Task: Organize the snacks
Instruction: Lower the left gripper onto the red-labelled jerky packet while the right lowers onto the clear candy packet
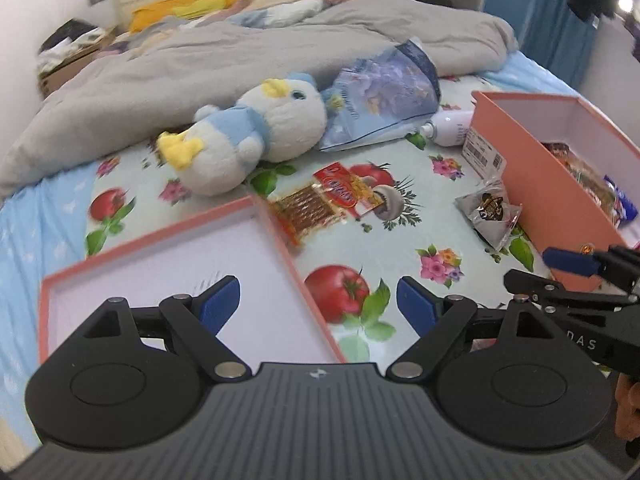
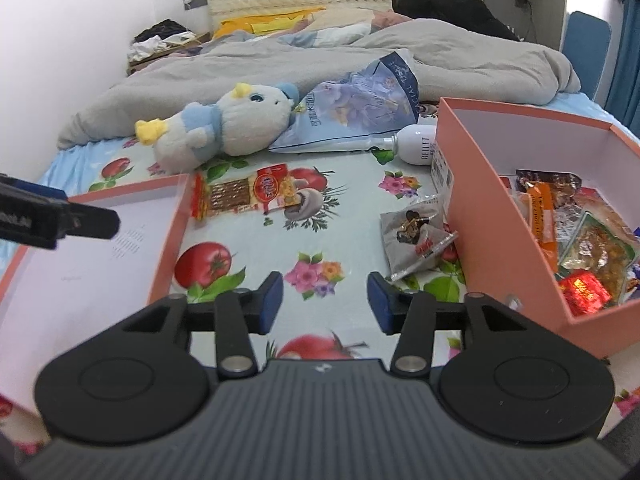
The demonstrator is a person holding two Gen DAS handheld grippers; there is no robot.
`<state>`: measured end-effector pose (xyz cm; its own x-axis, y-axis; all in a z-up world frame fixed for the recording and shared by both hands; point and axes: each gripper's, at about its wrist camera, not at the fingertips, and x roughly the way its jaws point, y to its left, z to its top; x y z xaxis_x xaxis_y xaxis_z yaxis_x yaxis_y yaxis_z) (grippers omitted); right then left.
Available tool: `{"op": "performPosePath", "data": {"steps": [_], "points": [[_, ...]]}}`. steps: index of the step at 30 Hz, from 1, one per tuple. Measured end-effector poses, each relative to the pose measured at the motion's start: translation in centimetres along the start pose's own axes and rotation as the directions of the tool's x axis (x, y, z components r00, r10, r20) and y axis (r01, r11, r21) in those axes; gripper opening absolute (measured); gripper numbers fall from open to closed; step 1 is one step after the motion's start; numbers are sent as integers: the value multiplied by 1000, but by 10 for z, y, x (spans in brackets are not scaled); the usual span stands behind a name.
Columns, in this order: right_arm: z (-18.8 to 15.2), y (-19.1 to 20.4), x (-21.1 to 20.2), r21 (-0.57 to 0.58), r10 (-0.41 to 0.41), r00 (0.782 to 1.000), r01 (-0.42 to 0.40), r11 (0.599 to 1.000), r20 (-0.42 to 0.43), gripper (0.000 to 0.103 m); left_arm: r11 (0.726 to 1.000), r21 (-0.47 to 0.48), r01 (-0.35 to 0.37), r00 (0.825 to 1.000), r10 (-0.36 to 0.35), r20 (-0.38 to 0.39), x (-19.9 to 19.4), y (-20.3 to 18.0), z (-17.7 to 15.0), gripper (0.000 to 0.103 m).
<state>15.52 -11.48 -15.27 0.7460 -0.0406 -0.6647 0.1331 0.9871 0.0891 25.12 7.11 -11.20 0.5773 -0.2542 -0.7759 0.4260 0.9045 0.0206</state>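
A pink box (image 2: 500,216) stands on the bed at the right with several snack packets (image 2: 588,248) inside; it also shows in the left wrist view (image 1: 548,184). A red-and-yellow snack packet (image 2: 244,192) lies beside the pink lid (image 2: 168,240), also seen in the left wrist view (image 1: 324,200). A grey snack packet (image 2: 416,240) lies by the box's left wall, and shows in the left wrist view (image 1: 490,212). My left gripper (image 1: 318,306) is open and empty over the lid's (image 1: 280,240) right edge. My right gripper (image 2: 325,302) is open and empty above the sheet, left of the box.
A blue-and-white plush penguin (image 2: 224,128), a blue foil bag (image 2: 360,112) and a white bottle (image 2: 416,144) lie behind the snacks. A grey duvet (image 2: 280,64) covers the far half of the bed. The flowered sheet (image 2: 320,224) lies between lid and box.
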Motion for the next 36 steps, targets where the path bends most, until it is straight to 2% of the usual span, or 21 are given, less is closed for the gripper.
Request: {"op": "performPosePath", "data": {"steps": [1,8,11,16,18,21,27,29,32,34,36], "points": [[1,0,4,7,-3,1000,3,1000,12,68,1000,25,6,1000,-6,-2,8,-1,5,88],[8,-5,41,-40,-80,996,82,996,47,69,976,208,62,998,-58,-29,65,-9,34,88],[13,-8,59,-120,-143,988,149,981,61,69,958,273,86,996,-76,-49,90,-12,49,88],[19,-20,91,-182,-193,981,194,964,22,69,918,379,113,992,-84,-92,132,-18,69,88],[20,-22,98,-205,-221,975,222,953,26,69,890,432,142,989,-109,-101,147,-22,76,88],[20,-23,109,-236,-239,971,236,943,16,69,844,516,148,987,-94,-129,169,-28,81,88],[17,-13,117,-351,-296,952,306,885,82,69,804,555,213,966,-87,-245,211,-19,84,89],[16,-13,122,-375,-303,951,305,875,67,69,812,541,219,959,-77,-273,223,-12,85,90],[14,-17,131,-375,-308,951,298,878,35,68,839,479,259,945,-118,-306,233,3,91,92],[12,-15,135,-392,-319,947,307,867,36,68,841,469,270,940,-126,-316,237,8,93,92],[10,-16,138,-382,-315,949,299,874,24,69,839,455,299,930,-149,-335,240,12,94,93]]}}
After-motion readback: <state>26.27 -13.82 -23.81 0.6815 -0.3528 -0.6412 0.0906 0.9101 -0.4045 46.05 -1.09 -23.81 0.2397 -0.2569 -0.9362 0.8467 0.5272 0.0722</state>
